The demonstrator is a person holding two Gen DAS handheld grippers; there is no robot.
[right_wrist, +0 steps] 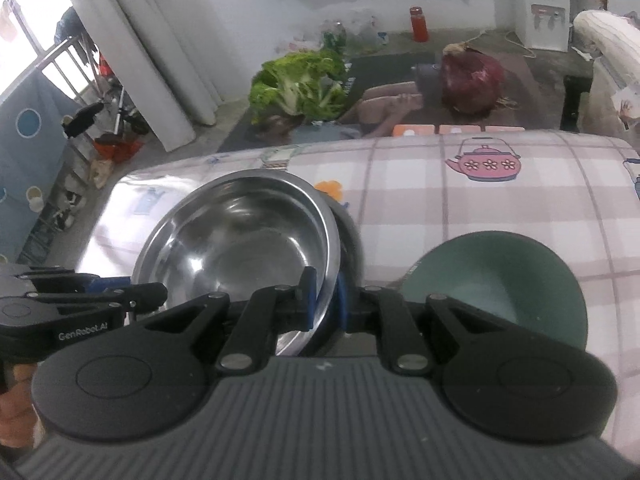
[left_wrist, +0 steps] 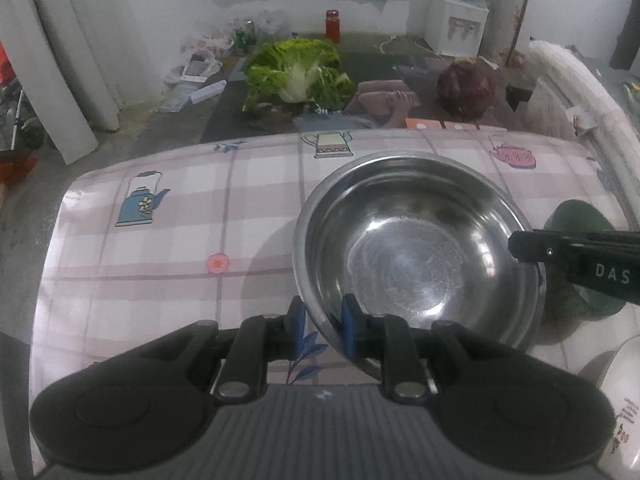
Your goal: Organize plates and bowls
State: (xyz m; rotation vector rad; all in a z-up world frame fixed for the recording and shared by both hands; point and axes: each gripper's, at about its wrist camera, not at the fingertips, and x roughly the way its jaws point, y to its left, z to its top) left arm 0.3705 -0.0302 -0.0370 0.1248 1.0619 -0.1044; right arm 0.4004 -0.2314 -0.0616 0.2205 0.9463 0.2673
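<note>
A large steel bowl [left_wrist: 416, 248] is held above the checked tablecloth [left_wrist: 168, 272]. My left gripper [left_wrist: 322, 332] is shut on its near left rim, one blue pad on each side of the wall. My right gripper [right_wrist: 325, 306] is shut on the bowl's [right_wrist: 240, 248] opposite rim; it shows in the left wrist view as a black arm [left_wrist: 576, 260] at the right rim. A dark green bowl [right_wrist: 496, 284] stands on the cloth just right of the steel bowl, partly hidden in the left wrist view [left_wrist: 580, 216].
A white dish [left_wrist: 616, 396] lies at the near right table corner. The table's far edge [left_wrist: 320, 136] runs behind the bowl. Beyond it on the floor lie a cabbage [left_wrist: 296, 72], a red-purple cabbage [left_wrist: 464, 88], a red jar and a water dispenser [left_wrist: 456, 24].
</note>
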